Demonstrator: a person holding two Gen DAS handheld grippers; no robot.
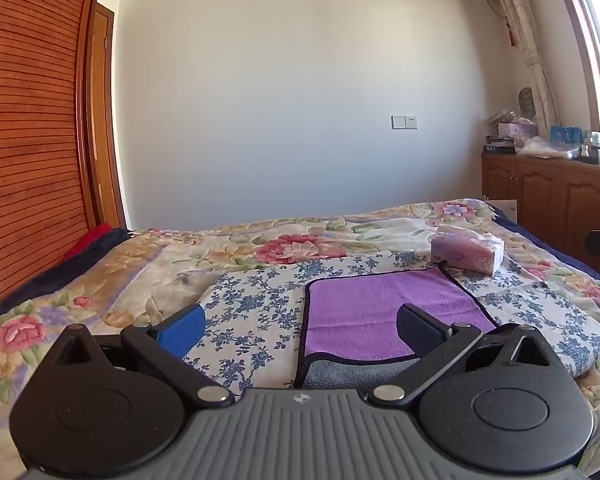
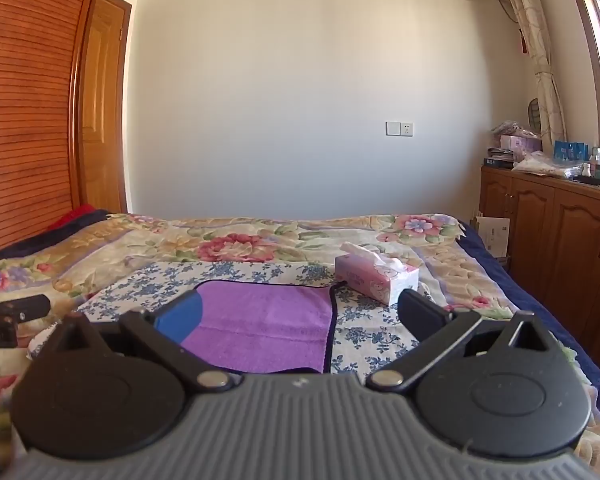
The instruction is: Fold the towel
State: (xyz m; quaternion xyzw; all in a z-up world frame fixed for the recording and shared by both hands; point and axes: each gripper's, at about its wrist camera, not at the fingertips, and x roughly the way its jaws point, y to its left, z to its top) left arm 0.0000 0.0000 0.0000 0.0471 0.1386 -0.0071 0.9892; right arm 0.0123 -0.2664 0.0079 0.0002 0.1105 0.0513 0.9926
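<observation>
Left gripper [image 1: 302,330] spread, above towel [image 1: 380,312] edge

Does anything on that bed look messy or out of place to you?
Mostly tidy. The purple towel lies flat on the blue-flowered cloth, but its near edge is turned up, showing a grey underside. A tissue box sits just beyond its far right corner.

Towel [image 1: 384,312]: lower centre of frame, flat on sheet [image 1: 256,320] over bed [image 1: 100,280]. Tissue box [image 1: 467,254]: behind towel's right corner. Cabinet [image 1: 560,196]: far right.
</observation>
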